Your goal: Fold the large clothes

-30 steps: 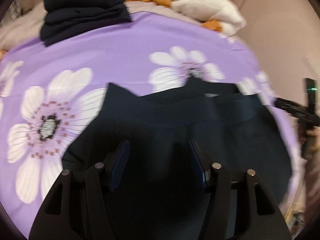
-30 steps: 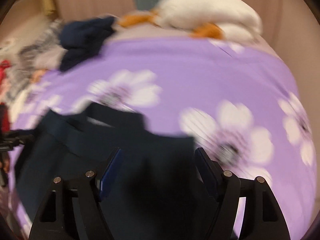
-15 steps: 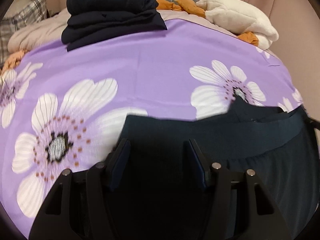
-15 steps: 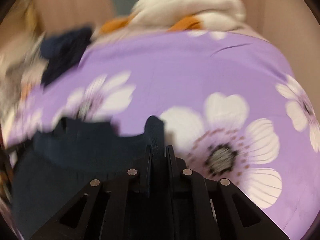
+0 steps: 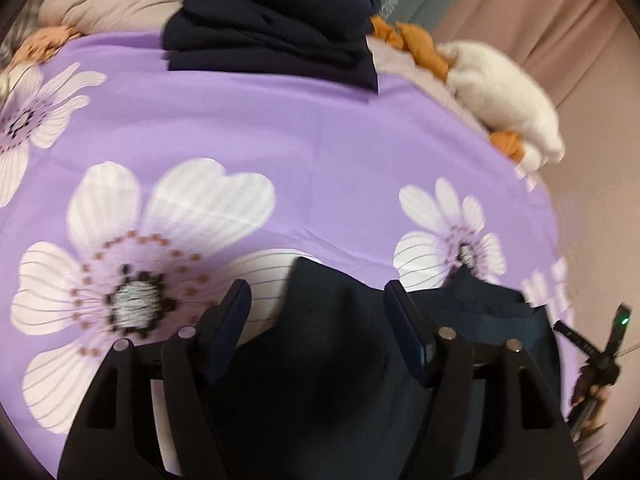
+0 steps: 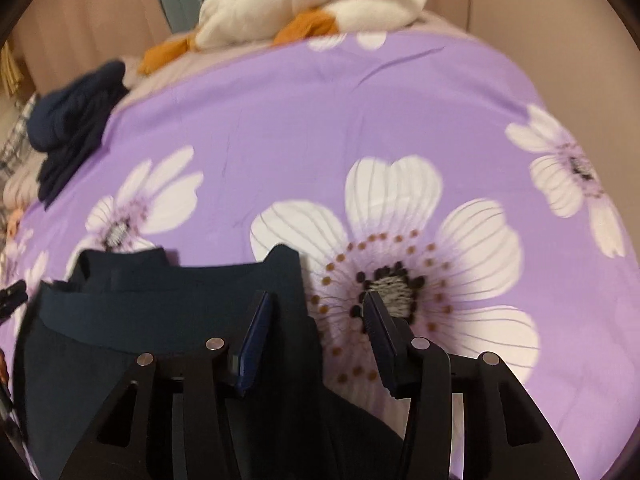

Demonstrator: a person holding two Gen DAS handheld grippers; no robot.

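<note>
Dark navy garment (image 5: pixel 344 380) lies flat at the near edge of the purple flowered sheet (image 5: pixel 304 128), its waistband end facing up the bed. On its left side, the left gripper (image 5: pixel 316 312) has just been opening; its jaws stand wide, one corner of the cloth lying between them but not pinched. On the right side, in the right wrist view, the right gripper (image 6: pixel 314 316) has also just been opening, to about half width; the garment's edge sits under its left pad and the sheet under its right one, so nothing is held.

This looks like the pause after laying or straightening the piece, before a fold. The next move likely calls for both tools to close on matching corners and carry them over together.

Counted: one garment in work, one folded dark stack (image 5: pixel 276 20) at the far edge, one cream bundle (image 6: pixel 320 0), two grippers.
</note>
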